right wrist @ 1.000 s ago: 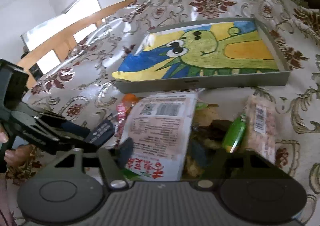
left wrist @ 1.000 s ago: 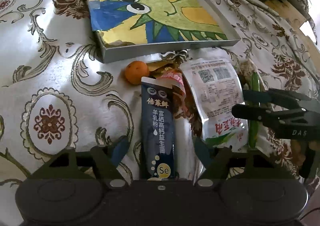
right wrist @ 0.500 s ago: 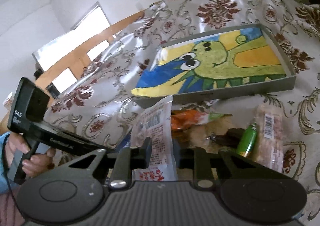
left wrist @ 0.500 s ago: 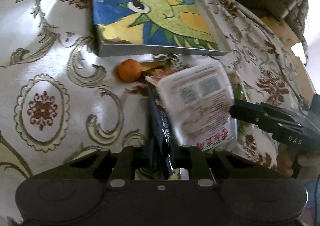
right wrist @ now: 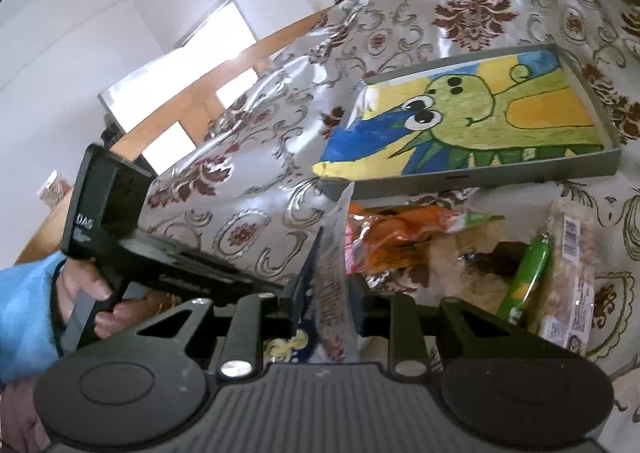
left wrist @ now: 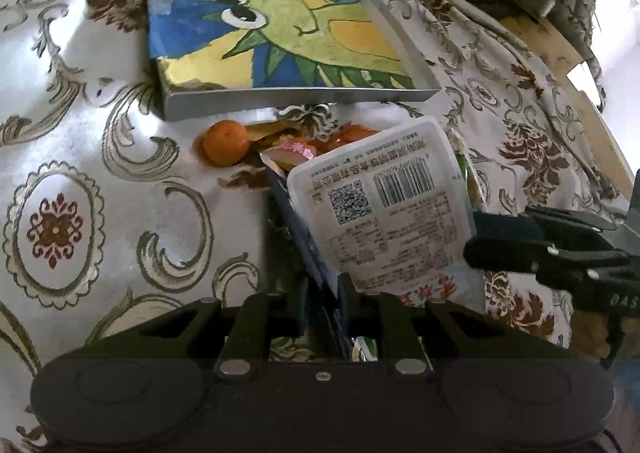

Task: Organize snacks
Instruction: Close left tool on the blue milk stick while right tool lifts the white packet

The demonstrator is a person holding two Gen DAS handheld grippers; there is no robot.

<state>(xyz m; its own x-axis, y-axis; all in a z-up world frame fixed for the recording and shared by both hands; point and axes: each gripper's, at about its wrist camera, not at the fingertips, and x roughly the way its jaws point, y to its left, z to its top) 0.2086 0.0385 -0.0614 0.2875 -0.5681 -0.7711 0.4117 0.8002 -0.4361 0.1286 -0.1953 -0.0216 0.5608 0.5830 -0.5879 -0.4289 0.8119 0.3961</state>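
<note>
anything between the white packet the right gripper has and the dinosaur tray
Nothing visible blocks it. The right gripper, jaws opening slightly, holds the white packet up off the table. Orange snack wrappers and a tangerine lie on the cloth below that path, before the tray's near wall; the tray holds no snacks.

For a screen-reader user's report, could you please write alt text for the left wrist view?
The left gripper is clamped on a dark blue sachet, beside a white snack packet held by the right gripper, whose jaws are opening slightly. Behind lie a tangerine, more wrappers, and a grey tray lined with a dinosaur drawing.
</note>
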